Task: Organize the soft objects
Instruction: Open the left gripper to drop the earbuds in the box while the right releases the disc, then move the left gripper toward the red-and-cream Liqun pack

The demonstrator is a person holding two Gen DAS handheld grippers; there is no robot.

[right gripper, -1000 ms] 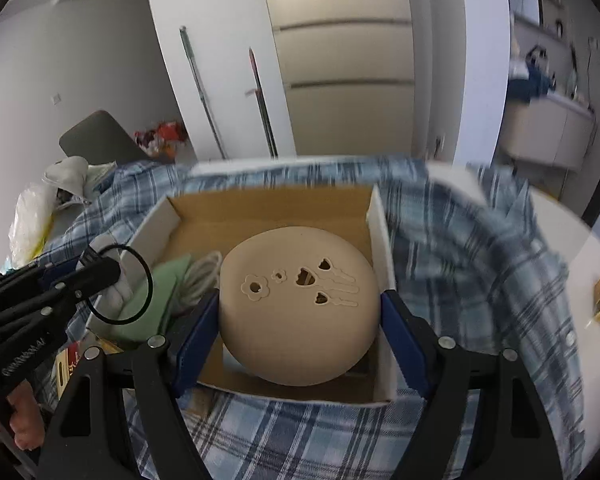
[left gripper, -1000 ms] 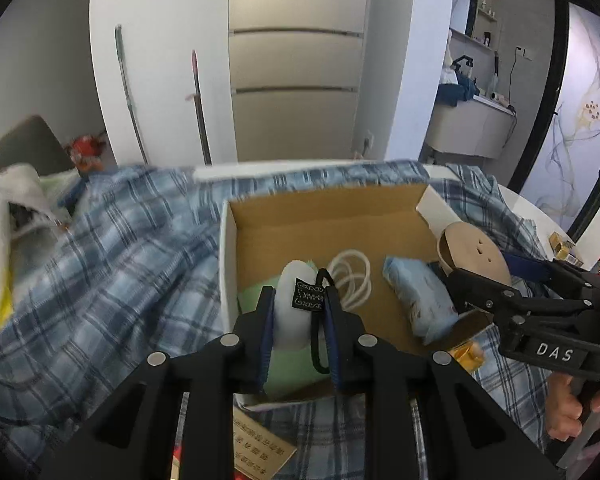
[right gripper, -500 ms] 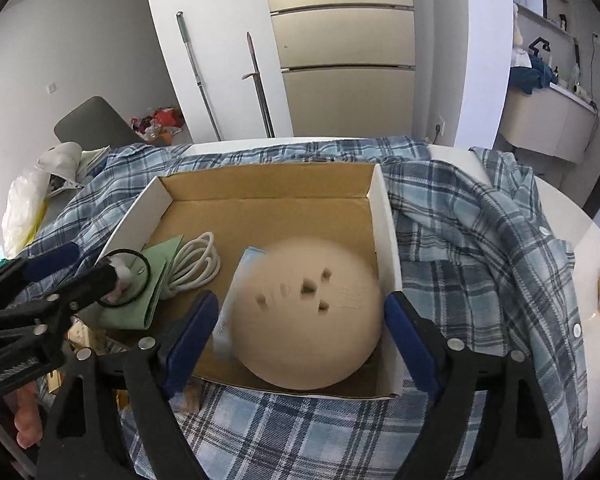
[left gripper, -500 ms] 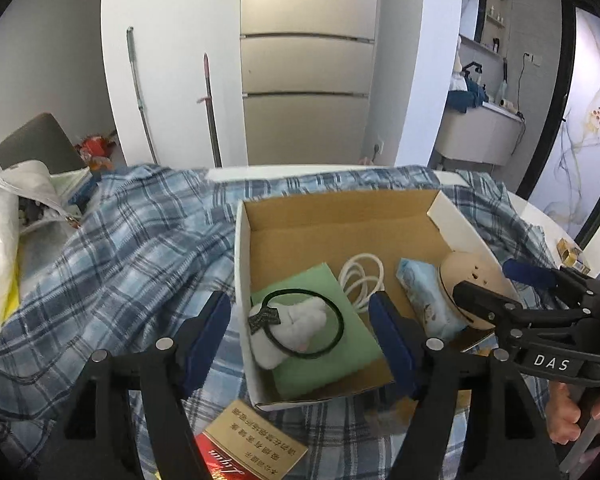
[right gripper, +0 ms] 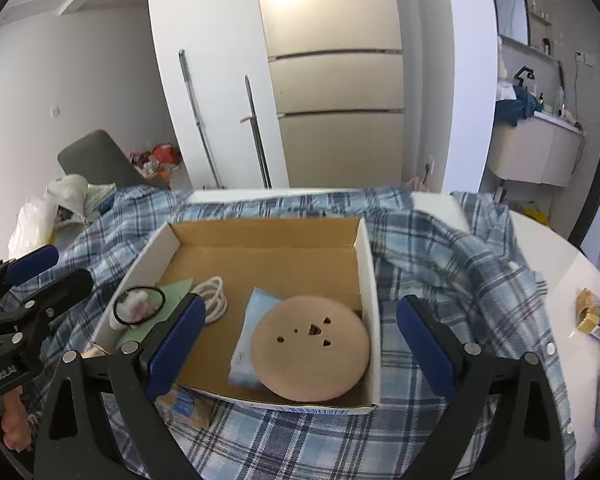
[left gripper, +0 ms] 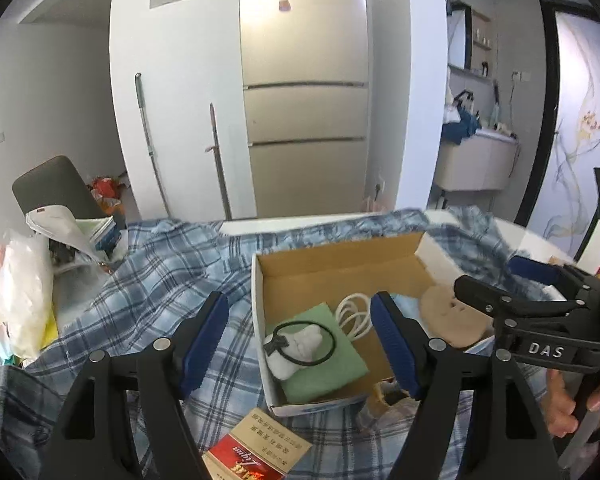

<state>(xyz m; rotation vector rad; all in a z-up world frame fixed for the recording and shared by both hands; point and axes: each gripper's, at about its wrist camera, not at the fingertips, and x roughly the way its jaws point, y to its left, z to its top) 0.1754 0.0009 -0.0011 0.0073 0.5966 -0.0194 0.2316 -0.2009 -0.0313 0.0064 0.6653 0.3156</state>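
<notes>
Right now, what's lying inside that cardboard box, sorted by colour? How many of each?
Green: 1, a cloth
White: 2, a small soft toy and a coiled cord
Black: 1, a hair band ringed round the toy
Light blue: 1, a tissue pack
Tan: 1, a round pad lying partly on the tissue pack
Total: 6

Black gripper frames [left gripper: 300, 344] carry blue-padded jaws, silver screws, white "DAS" lettering.

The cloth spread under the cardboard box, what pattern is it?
Blue and white plaid cloth; the right wrist view shows it best.
</notes>
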